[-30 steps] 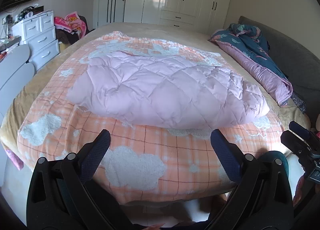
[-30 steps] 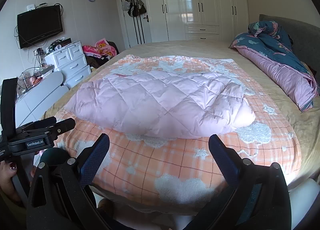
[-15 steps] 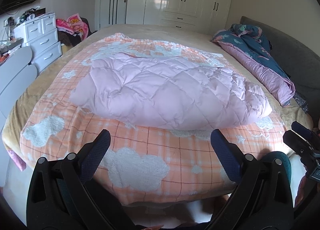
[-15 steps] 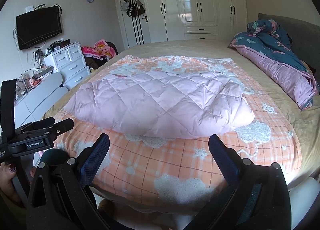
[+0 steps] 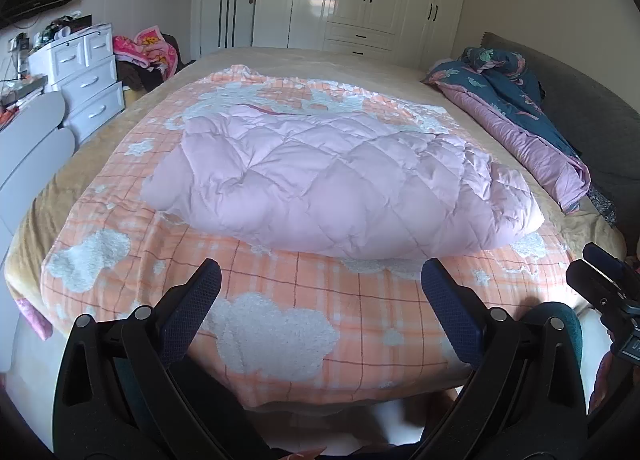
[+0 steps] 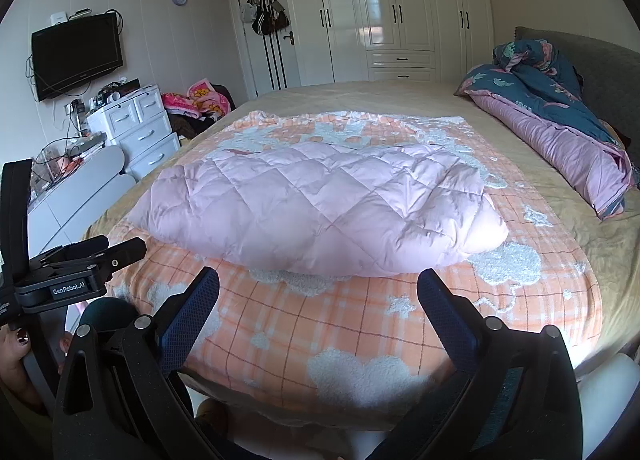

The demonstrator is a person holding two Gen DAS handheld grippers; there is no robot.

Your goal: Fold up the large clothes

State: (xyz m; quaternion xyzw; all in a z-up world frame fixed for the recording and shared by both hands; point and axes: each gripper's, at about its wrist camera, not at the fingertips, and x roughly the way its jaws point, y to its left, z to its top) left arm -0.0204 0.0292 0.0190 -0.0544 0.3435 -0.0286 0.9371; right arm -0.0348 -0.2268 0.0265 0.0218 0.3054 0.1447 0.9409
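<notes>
A pink quilted down coat [image 5: 332, 179] lies spread flat in the middle of the bed, on an orange checked blanket [image 5: 280, 312] with white clouds. It also shows in the right wrist view [image 6: 316, 207]. My left gripper [image 5: 320, 276] is open and empty, held over the blanket's near edge, short of the coat. My right gripper [image 6: 318, 284] is open and empty, likewise short of the coat's near hem. Each gripper shows at the side of the other's view.
A rolled blue and purple duvet [image 6: 560, 127] lies along the bed's right side by the grey headboard [image 6: 600, 71]. White drawers [image 6: 136, 131] and a pile of clothes [image 6: 196, 99] stand at the left. Wardrobes [image 6: 400, 11] fill the far wall.
Both grippers have drifted slightly, so the bed sits a little differently in view. The coat has not moved and both grippers stay open.
</notes>
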